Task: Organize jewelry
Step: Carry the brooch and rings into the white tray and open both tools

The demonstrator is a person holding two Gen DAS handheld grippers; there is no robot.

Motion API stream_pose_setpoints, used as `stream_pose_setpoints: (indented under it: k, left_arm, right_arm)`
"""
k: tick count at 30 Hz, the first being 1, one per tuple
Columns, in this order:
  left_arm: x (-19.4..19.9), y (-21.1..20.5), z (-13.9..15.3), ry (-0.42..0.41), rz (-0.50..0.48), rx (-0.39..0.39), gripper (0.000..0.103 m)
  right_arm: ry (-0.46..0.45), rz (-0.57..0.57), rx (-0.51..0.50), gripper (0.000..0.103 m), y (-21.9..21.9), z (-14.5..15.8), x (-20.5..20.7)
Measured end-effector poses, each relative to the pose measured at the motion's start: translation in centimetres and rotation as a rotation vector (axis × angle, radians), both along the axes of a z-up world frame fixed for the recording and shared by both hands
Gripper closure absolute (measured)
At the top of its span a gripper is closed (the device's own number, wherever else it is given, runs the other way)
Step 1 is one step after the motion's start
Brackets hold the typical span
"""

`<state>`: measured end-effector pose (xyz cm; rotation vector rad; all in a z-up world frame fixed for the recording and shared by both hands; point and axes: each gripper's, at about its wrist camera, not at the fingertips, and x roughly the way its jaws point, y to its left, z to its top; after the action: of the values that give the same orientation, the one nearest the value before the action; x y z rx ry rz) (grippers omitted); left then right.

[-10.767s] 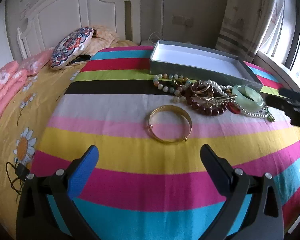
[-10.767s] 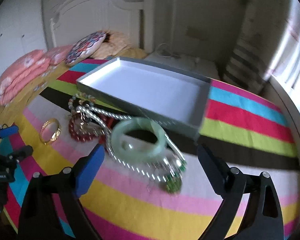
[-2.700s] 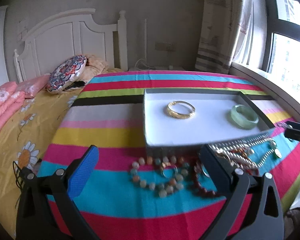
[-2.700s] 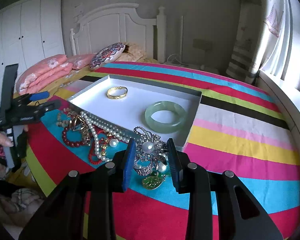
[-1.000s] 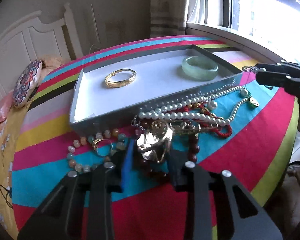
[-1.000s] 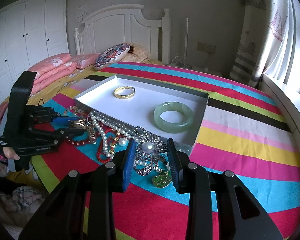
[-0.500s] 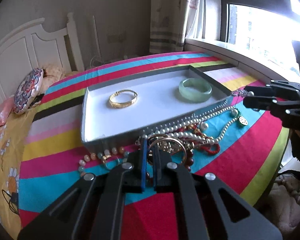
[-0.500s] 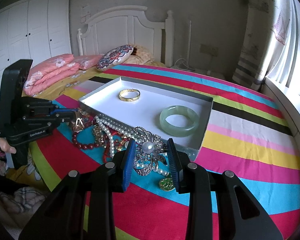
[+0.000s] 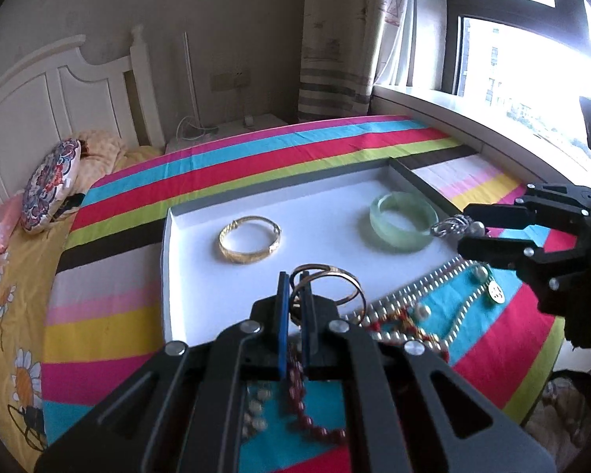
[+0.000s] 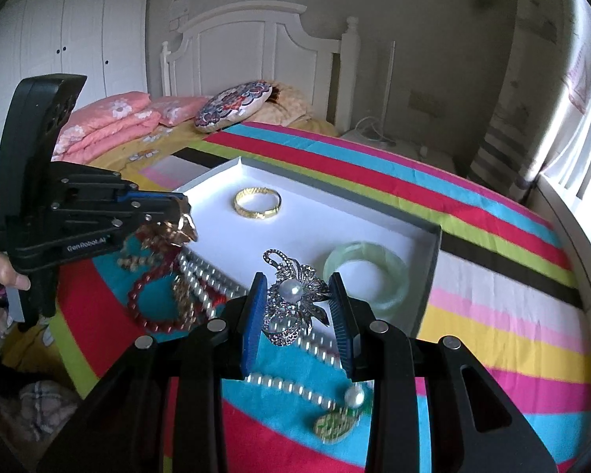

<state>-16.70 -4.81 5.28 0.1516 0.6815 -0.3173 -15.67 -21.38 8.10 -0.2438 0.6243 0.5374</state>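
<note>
A shallow white-lined grey box (image 9: 201, 268) (image 10: 425, 276) lies on the striped bedspread. It holds a gold bangle (image 9: 249, 239) (image 10: 257, 202) and a jade bangle (image 9: 401, 221) (image 10: 366, 276). My left gripper (image 9: 293, 307) (image 10: 181, 216) is shut on a thin gold hoop bracelet (image 9: 329, 285), held above the box's near edge. My right gripper (image 10: 297, 307) (image 9: 467, 232) is shut on a silver pearl brooch (image 10: 293, 295), lifted near the box's front rim. A pearl necklace (image 10: 295, 386) (image 9: 421, 291) and red beads (image 10: 153, 307) lie by the box.
Pale bead strands (image 9: 256, 410) and a green-gold pendant (image 10: 333, 425) lie on the bedspread in front of the box. A patterned round cushion (image 10: 232, 106) and pink pillows (image 10: 114, 122) sit by the white headboard (image 10: 256, 55). A window sill (image 9: 472, 134) runs along the right.
My left gripper has lifted the gold hoop bracelet out of the tangled pile and moved it forward over the box edge. My right gripper has raised the brooch toward the box.
</note>
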Motion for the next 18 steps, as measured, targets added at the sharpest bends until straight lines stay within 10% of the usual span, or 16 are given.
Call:
stream_pose_setpoints:
  k: [18]
  left_arm:
    - [6.9, -1.5, -2.3, 0.076, 0.089, 0.07, 0.099]
  right_arm:
    - [0.134, -0.151, -0.088, 0.071, 4.2, -2.0, 12.5]
